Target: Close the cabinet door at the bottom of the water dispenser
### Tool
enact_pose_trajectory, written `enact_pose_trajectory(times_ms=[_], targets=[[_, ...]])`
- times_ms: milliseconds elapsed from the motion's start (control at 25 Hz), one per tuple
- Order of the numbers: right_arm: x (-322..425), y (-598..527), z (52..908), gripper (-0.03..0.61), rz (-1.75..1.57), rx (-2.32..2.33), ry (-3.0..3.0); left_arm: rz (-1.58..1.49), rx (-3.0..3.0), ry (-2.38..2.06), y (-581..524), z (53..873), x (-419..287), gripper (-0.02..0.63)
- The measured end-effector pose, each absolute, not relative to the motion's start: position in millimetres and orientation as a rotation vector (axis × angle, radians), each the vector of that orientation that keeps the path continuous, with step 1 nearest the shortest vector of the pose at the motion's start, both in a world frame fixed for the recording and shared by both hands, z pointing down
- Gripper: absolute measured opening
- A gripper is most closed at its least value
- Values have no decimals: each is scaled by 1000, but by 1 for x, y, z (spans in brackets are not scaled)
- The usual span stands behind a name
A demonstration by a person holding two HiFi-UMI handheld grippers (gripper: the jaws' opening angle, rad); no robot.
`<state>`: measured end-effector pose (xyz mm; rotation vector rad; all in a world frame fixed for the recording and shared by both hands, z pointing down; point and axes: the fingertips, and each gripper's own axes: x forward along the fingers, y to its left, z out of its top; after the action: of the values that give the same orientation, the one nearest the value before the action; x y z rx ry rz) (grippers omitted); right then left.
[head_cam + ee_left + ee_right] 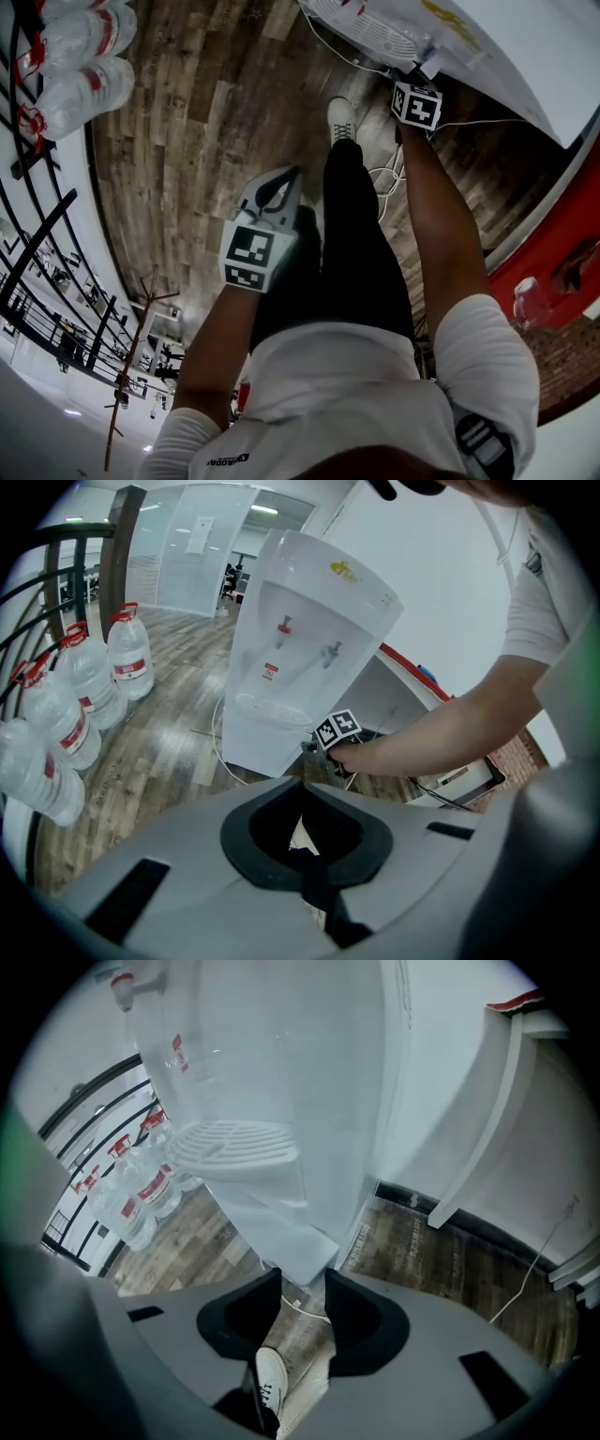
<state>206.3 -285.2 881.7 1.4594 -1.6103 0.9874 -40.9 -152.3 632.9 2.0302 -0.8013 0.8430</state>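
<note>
- right gripper (302, 1283): jaws apart, nothing between the pads. only floor (441, 1269), a white cable (309, 1312) and the person's shoe (270, 1382) show through the gap.
- it's held low and pointing steeply down, right at the foot of the water dispenser (314, 639). i judge that's to get on the cabinet door (281, 1227).
- the cabinet door is the white panel under the drip tray (230, 1138), and its lower corner is just ahead of the right jaws, not touching.
- the door looks angled out from the dispenser body, so probably not shut yet. can't tell how far open.
- no grip is needed for a push. an empty gripper fits, since a jaw face or tip can lean on the panel.
- left gripper (305, 857): jaws together, holding nothing.
- in the head view it's parked by the person's thigh, well apart from the dispenser. likely idle, as this is a one-hand job and it stays clear of the door swing.
- water bottles (127, 658) stand on the floor off to the side, well apart from the door and not in the way.
- risk: the cable lies near the door's foot and could snag or block the close.
- next move calls for contact on the door's free edge and a push toward the body.
</note>
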Motion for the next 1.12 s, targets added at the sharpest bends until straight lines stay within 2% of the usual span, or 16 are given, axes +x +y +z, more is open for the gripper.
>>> enact_pose_trajectory(times_ms=[1120], targets=[[233,-310,879,117,871,1499,-1554,842,2023,-796,-153,635,-39,-3]])
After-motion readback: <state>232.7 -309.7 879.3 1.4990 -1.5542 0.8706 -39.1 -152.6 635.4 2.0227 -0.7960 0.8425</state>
